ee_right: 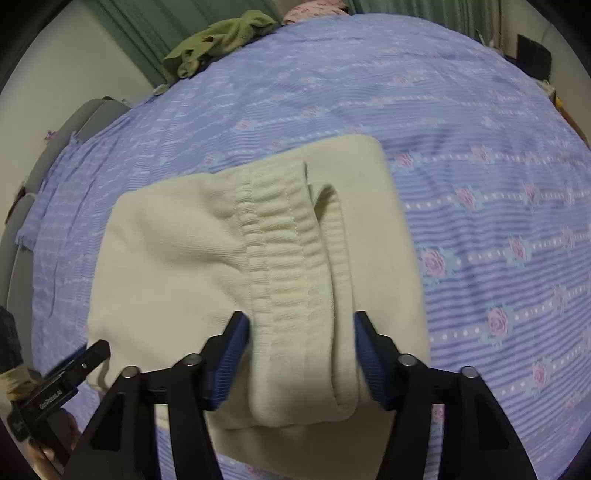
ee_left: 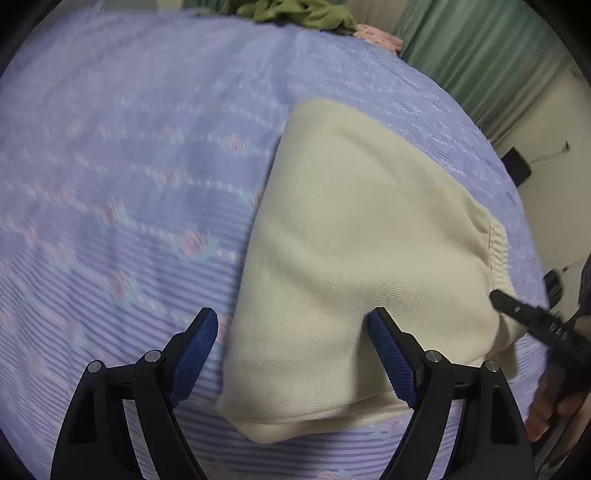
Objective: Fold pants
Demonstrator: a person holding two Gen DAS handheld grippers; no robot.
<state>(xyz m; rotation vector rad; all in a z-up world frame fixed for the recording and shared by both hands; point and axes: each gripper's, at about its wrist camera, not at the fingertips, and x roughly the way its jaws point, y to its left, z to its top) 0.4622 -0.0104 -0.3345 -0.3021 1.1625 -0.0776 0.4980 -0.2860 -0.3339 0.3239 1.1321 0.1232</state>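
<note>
The cream pants (ee_left: 354, 236) lie folded in a compact bundle on the lilac flowered bedspread (ee_left: 122, 155). My left gripper (ee_left: 293, 317) is open just above the bundle's near corner, its jaws wide apart and empty. In the right wrist view the pants (ee_right: 192, 254) show their ribbed elastic waistband (ee_right: 284, 243) on top. My right gripper (ee_right: 299, 321) is open, its blue fingers (ee_right: 232, 350) either side of the waistband end without closing on it. The right gripper's tip (ee_left: 524, 314) shows at the right of the left wrist view.
A crumpled green garment (ee_right: 218, 40) and a pink cloth (ee_right: 314, 9) lie at the far edge of the bedspread (ee_right: 498, 184). Green curtains (ee_left: 480, 55) hang behind. A dark box (ee_right: 533, 55) stands by the wall. The left gripper (ee_right: 59, 391) shows at lower left.
</note>
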